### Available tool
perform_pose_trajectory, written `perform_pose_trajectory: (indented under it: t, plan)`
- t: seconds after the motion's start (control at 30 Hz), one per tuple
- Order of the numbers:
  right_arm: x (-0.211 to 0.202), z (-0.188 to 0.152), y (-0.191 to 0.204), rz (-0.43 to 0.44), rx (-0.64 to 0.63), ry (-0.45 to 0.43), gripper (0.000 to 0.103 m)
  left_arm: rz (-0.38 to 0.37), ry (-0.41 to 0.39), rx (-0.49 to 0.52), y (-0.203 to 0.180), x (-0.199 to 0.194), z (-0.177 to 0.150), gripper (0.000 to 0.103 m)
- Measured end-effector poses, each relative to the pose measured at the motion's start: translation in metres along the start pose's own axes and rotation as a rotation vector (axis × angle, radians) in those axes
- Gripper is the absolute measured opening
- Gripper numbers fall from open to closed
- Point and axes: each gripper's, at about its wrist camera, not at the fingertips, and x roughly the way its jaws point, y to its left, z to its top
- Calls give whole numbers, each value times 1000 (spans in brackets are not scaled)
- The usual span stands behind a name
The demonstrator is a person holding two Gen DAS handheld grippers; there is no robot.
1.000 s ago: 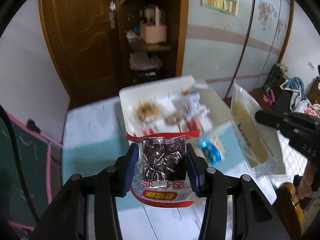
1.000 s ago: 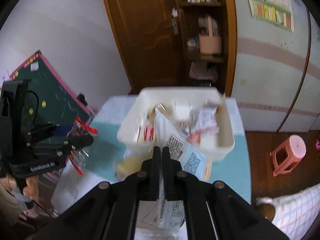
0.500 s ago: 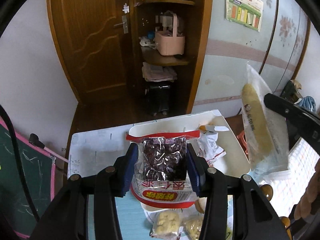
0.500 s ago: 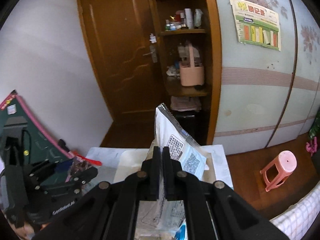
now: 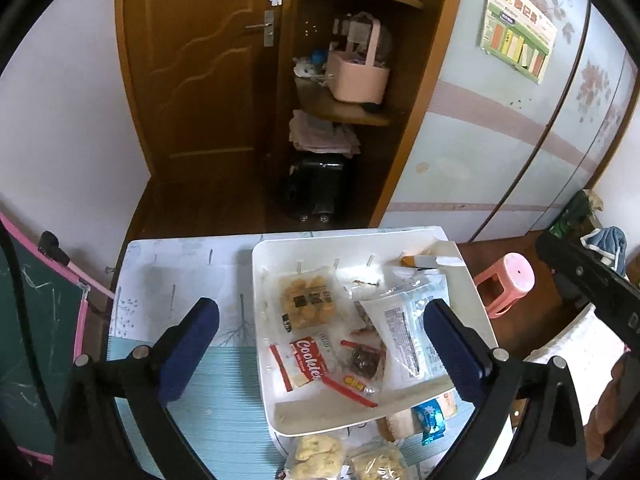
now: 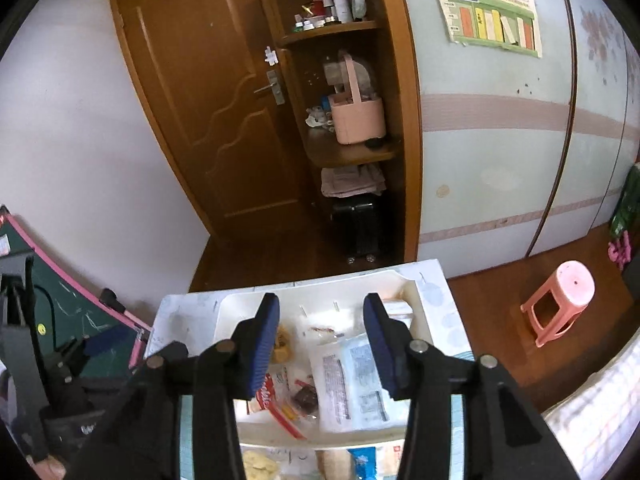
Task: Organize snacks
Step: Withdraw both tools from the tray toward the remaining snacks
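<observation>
Both grippers hang above the white tray [image 5: 264, 304] with their fingers wide apart and nothing between them. The left gripper [image 5: 320, 344] stands over the middle of the tray, and the right gripper [image 6: 322, 340] over its far half.

The snacks lie mostly inside the tray: a clear pack of round biscuits [image 5: 306, 302], a red Cookies packet [image 5: 308, 362], a small bag with dark dried fruit [image 5: 364, 362], and a large white pouch [image 5: 416, 332] that leans on the right side. The tray itself rests on the table [image 5: 180, 272], toward its right half.

I judge that the step in hand is the pause between two drops, because both grippers are empty. Some packs are not yet in the tray, so the next move calls for lowering toward the near edge and closing the fingers on one of them, probably by a thin sealed edge.

The left wrist view shows these remaining packs well: two bags of pale puffed snacks [image 5: 318, 456] and a blue-wrapped snack [image 5: 430, 420] just beside the near rim of the tray. The right wrist view shows only a small part of them at the bottom, but it shows the pink stool [image 6: 560, 304] on the floor fully.
</observation>
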Motion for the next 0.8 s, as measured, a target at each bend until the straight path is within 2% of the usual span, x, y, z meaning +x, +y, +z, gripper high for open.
perform_pose_trajectory:
  t: [0.33, 0.8]
  plan:
    - [-19, -13, 12, 4, -48, 11, 44, 4, -16, 21, -4, -29, -14, 102]
    - [-70, -41, 26, 7, -101, -12, 44, 1, -49, 55, -11, -87, -39, 102]
